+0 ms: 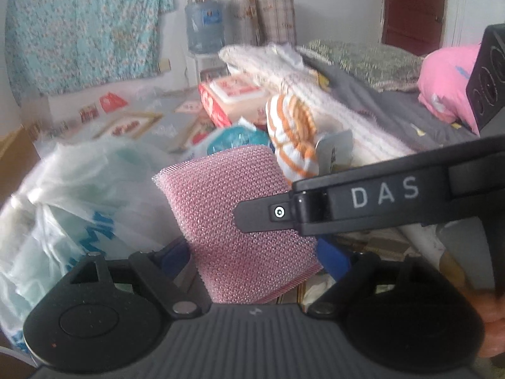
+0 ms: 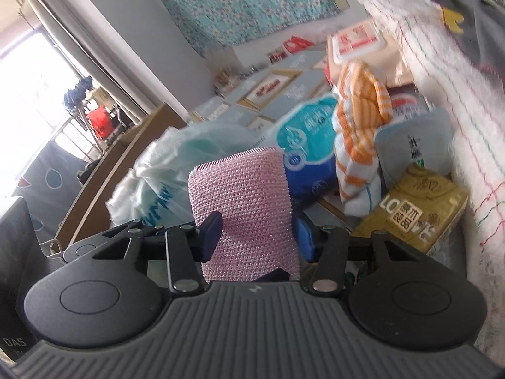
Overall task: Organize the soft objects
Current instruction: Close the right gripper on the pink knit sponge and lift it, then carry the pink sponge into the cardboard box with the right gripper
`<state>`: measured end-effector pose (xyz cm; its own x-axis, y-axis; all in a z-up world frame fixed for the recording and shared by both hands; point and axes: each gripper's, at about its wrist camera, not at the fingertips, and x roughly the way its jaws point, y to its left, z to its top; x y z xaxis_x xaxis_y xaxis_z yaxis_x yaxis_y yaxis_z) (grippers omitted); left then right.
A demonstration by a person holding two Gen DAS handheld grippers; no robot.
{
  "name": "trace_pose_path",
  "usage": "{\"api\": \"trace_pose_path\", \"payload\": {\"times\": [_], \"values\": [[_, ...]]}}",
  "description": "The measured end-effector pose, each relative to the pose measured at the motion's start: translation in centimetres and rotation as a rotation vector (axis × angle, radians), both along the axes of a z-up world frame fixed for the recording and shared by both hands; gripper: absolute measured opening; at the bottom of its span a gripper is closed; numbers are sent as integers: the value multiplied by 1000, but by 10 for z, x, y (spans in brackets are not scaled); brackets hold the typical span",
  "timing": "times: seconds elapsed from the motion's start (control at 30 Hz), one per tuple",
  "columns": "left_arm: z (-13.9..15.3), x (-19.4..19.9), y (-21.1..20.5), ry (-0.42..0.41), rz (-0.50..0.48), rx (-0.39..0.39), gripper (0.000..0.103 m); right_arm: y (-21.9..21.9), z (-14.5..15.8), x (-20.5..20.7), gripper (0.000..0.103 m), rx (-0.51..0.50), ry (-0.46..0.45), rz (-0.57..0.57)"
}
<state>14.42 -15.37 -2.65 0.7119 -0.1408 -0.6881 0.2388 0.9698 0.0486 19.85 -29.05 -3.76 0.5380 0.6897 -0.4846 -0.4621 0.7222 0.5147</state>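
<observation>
Sponge first: found the pink mesh sponge [image 1: 214, 195] upright in the air, above the clutter, standing between the fingers of both grippers. Had it clamped in the right gripper [image 2: 257, 233], whose blue pads [image 2: 211, 230] pressed on its two side edges low down, one of them denting the mesh. Saw, in the left wrist view, one black finger [image 1: 265, 214] of that gripper reaching in from the right and lying across the sponge's face. Had the left gripper [image 1: 252, 252] spread wide around the lower part of the same sponge, with the pads right at its edges; could not tell whether they pressed or only touched. Noted a white plastic bag [image 1: 63, 189] with blue lettering just left of the sponge and an orange-and-white striped cloth [image 1: 293, 139] bunched upright just right of it. Made out a blue wipes pack [image 2: 309, 145] between sponge and cloth, and a yellow-brown packet [image 2: 416, 211] lying beyond the cloth's foot. Noted a cream woven blanket [image 1: 331, 104] running along the right side, with a pink pillow [image 1: 448, 82] further back. Saw a red-and-white box [image 1: 227, 98] behind the cloth and a teal floral fabric [image 1: 82, 25] hanging on the far wall.
</observation>
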Motion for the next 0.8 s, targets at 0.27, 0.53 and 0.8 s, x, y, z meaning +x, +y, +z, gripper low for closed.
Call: {"api": "trace_pose_path", "payload": {"times": [0.27,0.53,0.8], "values": [[35,-26,3,-120,6,23,88,0,34,-22,48,45,-82,21],[71,-56,36,-221,78,-11,88,34,68,-50,48,48,-131,92],[101,-87,99,-301,220,9,88,117,104,-65,50,55,-155,238]]}}
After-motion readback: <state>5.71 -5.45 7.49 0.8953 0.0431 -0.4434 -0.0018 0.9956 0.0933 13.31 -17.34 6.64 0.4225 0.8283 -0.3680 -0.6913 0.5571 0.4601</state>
